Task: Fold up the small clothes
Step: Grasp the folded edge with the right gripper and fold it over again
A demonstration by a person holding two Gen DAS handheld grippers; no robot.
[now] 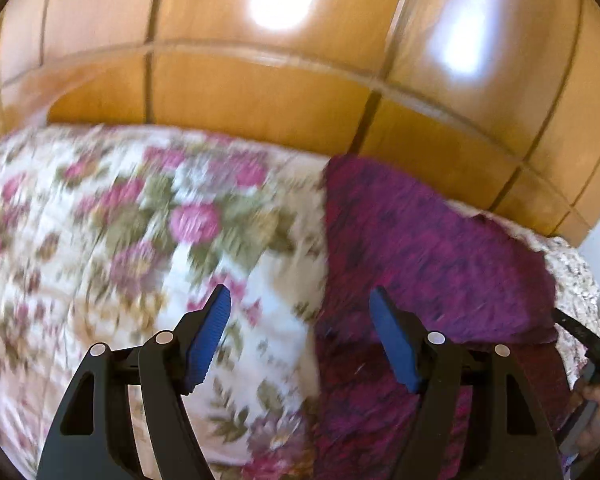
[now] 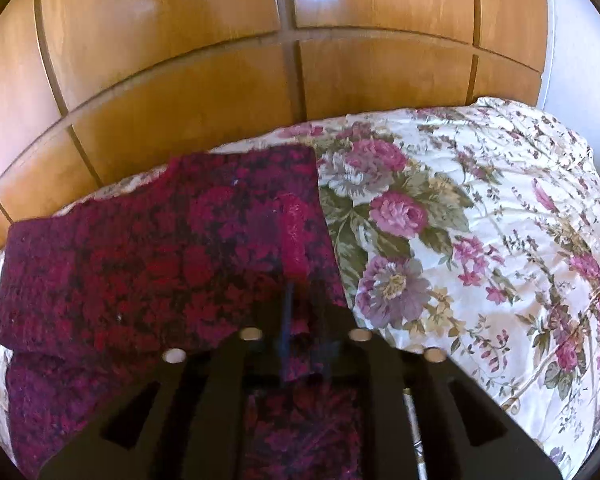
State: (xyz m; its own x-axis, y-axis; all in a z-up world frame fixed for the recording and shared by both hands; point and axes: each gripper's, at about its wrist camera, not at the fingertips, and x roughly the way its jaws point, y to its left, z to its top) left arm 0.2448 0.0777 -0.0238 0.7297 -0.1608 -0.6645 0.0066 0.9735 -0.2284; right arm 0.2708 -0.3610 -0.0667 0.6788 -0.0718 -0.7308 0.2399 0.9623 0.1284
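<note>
A magenta and black knitted garment (image 1: 432, 256) lies on the floral bedspread (image 1: 140, 220), at the right in the left wrist view, and it also shows in the right wrist view (image 2: 140, 264) at the left. My left gripper (image 1: 300, 336) is open and empty, its blue pads (image 1: 212, 336) apart just above the garment's left edge. My right gripper (image 2: 296, 304) is shut on a fold of the garment, with cloth bunched between the dark fingers. The right gripper also shows at the right edge of the left wrist view (image 1: 592, 344).
The floral bedspread (image 2: 480, 240) covers the bed. A glossy wooden panelled wardrobe (image 1: 260, 80) stands right behind the bed in both views (image 2: 180, 80). A pale wall (image 2: 580, 40) shows at the far right.
</note>
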